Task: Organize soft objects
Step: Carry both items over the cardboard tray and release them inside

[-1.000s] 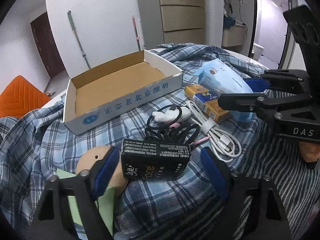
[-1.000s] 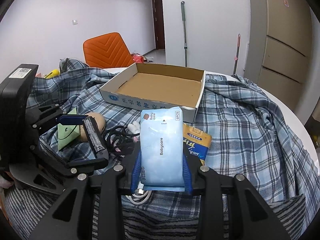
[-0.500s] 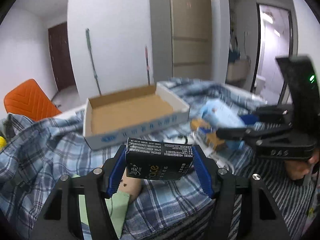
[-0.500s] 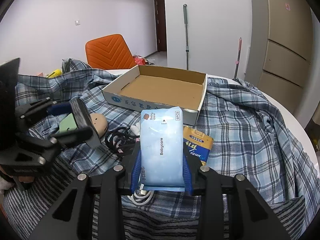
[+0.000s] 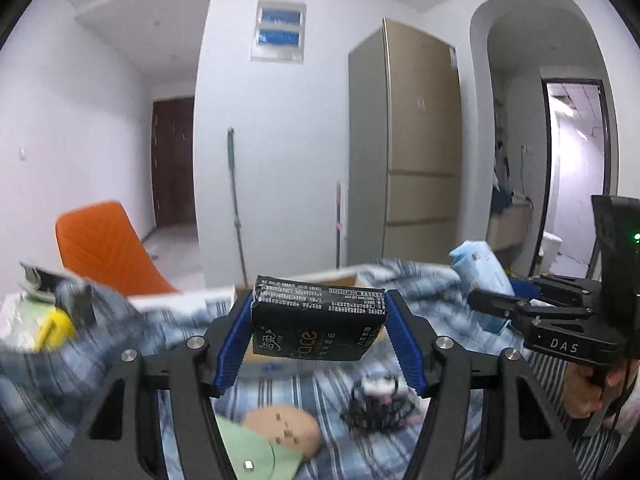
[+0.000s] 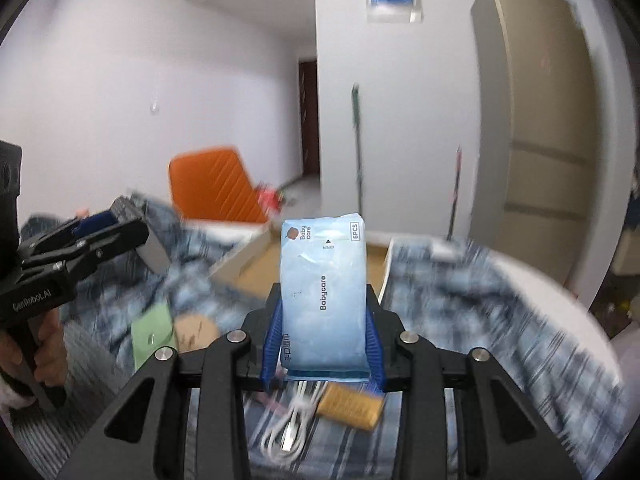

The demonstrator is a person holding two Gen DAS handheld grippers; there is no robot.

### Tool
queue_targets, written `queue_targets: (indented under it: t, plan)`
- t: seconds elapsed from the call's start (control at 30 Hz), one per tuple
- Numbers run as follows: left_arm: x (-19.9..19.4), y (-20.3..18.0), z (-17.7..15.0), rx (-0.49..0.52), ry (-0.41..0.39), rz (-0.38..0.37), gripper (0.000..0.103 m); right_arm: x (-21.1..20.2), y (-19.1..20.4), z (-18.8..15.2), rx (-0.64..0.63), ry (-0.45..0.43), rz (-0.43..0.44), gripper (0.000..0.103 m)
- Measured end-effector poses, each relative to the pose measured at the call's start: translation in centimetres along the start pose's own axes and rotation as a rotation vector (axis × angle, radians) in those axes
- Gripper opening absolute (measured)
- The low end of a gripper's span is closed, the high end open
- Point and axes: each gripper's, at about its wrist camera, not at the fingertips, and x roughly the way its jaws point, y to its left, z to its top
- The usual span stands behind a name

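My left gripper [image 5: 320, 336] is shut on a black tissue pack [image 5: 318, 326] and holds it up above the plaid cloth [image 5: 288, 392]. My right gripper [image 6: 323, 340] is shut on a light blue Babycare wipes pack [image 6: 323, 292], also lifted; the pack also shows at the right of the left wrist view [image 5: 482, 272]. The open cardboard box [image 6: 256, 268] lies beyond both packs, partly hidden behind them. The left gripper shows at the left of the right wrist view [image 6: 132, 232].
On the cloth lie a tan and green soft toy [image 5: 276, 436], black tangled cords [image 5: 376, 404], a white cable [image 6: 292, 428] and a yellow pack [image 6: 352, 406]. An orange chair [image 6: 212, 188] and a tall cabinet [image 5: 420, 184] stand behind the table.
Both grippers have risen and tilted up with their packs. The left gripper closed on the black pack a second ago and lifted it off the cloth.
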Motion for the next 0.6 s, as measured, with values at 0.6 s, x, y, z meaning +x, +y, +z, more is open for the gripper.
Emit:
queue_targets:
  t: [0.6]
  plan:
    - [3.8, -1.2, 14.9, -0.065, -0.226, 0.071, 0.067, 0.5, -1.8, 19.0, 0.093, -0.312, -0.089, 0.036]
